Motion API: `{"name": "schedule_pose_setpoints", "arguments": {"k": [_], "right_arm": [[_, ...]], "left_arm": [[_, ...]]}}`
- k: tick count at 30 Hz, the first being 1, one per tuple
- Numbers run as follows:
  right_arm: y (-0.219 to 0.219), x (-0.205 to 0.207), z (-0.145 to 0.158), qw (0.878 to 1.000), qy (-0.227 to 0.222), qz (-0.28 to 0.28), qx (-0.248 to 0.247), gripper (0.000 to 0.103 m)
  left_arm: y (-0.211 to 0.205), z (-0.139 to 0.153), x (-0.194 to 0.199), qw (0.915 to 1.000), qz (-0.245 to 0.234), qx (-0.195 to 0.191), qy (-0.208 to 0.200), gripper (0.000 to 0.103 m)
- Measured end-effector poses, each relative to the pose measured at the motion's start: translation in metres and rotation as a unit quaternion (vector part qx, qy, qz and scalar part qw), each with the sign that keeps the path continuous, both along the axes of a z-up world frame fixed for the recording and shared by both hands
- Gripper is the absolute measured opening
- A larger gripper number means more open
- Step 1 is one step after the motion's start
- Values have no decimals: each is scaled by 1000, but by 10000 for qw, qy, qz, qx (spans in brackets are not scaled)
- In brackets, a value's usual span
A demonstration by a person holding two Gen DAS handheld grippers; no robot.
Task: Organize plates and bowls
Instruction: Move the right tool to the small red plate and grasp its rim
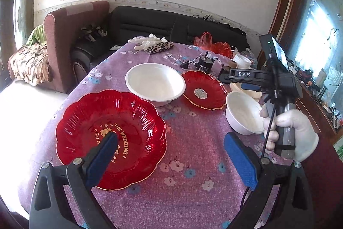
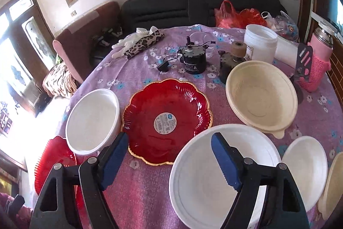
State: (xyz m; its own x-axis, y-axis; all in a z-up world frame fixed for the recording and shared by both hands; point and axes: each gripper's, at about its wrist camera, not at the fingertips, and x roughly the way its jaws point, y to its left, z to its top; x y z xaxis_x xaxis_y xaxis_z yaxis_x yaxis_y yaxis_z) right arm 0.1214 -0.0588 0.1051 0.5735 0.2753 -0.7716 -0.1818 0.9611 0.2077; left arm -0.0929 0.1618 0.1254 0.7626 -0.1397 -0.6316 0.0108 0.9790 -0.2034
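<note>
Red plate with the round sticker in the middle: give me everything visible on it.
The red plate with the sticker looks like glossy translucent red plastic or glass, with a scalloped, ribbed, flower-shaped body and a thin gold rim. A round white-and-blue printed label sits at its centre. It lies flat and empty on the purple floral tablecloth, between a white bowl on its left and a cream bowl further right. Neither gripper touches it.

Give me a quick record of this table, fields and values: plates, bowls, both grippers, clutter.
surface: table with purple floral cloth
red plates: wedding plate; stickered plate
white bowls: left bowl; near bowl
cream bowl, back right
left hand-held gripper: open, empty
right hand-held gripper: open, empty
clutter: motor, white jar
</note>
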Motion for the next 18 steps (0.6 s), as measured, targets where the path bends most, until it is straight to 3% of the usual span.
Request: {"name": "schedule_pose_setpoints", "arguments": {"k": [13,18], "right_arm": [[-5,87,-21,9981,560,-27,-273,83],[7,109,-38,9949,746,134,-658,81]], "left_arm": [[-9,-44,28,9976,-366,-369,468,99],[-12,-56,39,9960,-445,-454,630,99]]}}
